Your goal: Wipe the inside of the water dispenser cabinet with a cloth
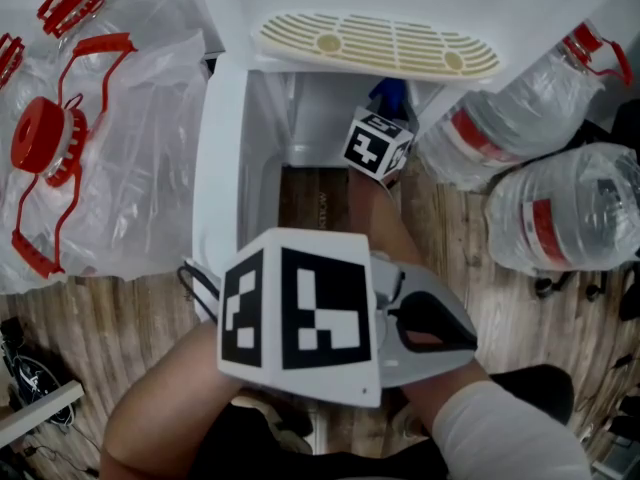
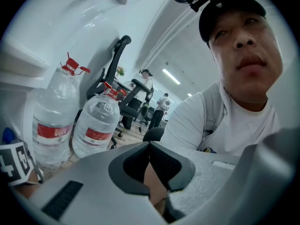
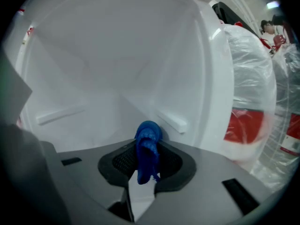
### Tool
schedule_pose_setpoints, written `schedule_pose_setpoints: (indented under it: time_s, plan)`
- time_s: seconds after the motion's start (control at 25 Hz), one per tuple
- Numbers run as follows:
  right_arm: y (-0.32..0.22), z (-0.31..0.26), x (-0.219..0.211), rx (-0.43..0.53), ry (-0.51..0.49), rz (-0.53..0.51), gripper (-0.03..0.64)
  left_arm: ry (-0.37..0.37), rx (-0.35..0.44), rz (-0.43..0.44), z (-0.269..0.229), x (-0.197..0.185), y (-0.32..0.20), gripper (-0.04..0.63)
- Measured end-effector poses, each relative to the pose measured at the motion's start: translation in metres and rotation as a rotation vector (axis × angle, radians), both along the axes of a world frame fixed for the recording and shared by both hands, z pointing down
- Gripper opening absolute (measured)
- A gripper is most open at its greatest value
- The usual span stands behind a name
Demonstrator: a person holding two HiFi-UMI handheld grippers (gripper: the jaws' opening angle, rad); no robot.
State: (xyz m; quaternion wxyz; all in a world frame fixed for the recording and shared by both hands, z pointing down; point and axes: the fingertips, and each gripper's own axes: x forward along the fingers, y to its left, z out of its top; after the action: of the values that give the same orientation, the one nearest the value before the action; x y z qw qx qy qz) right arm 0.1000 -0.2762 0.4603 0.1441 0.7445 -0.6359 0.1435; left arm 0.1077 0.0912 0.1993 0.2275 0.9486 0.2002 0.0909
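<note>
The white water dispenser cabinet [image 1: 262, 158] stands open, and its bare white inner walls [image 3: 117, 64] fill the right gripper view. My right gripper [image 1: 386, 100] reaches into the opening, behind its marker cube. It is shut on a bunched blue cloth [image 3: 147, 150], which pokes out between the pads close to the cabinet's back wall. The blue cloth [image 1: 386, 92] also shows at the opening in the head view. My left gripper [image 1: 432, 326] is held low by the person's lap, away from the cabinet. It points up toward the person, shut and holding nothing [image 2: 150, 146].
A cream drip tray [image 1: 375, 43] lies on top of the dispenser. Two full water bottles [image 1: 510, 108] [image 1: 565, 213] lie on the wooden floor at the right. Empty bottles with red caps in a plastic bag [image 1: 100, 138] sit at the left. Office chairs stand behind.
</note>
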Motion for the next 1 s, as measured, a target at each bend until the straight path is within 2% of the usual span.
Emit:
schedule_pose_setpoints:
  time_s: [0.28, 0.52, 0.76, 1.0]
  plan:
    - [0.044, 0.005, 0.007, -0.001, -0.028, -0.003, 0.084, 0.003, -0.002, -0.006, -0.001, -0.001, 0.000, 0.003]
    - [0.062, -0.007, -0.002, 0.035, -0.001, -0.064, 0.086, 0.003, 0.002, -0.004, -0.001, -0.001, 0.000, 0.003]
    - [0.025, 0.002, -0.026, 0.027, 0.050, -0.133, 0.086, -0.001, 0.010, -0.003, 0.000, 0.000, 0.000, 0.003]
    - [-0.013, 0.032, -0.022, -0.057, 0.090, -0.116, 0.086, -0.003, 0.012, -0.003, 0.001, -0.001, 0.000, 0.003]
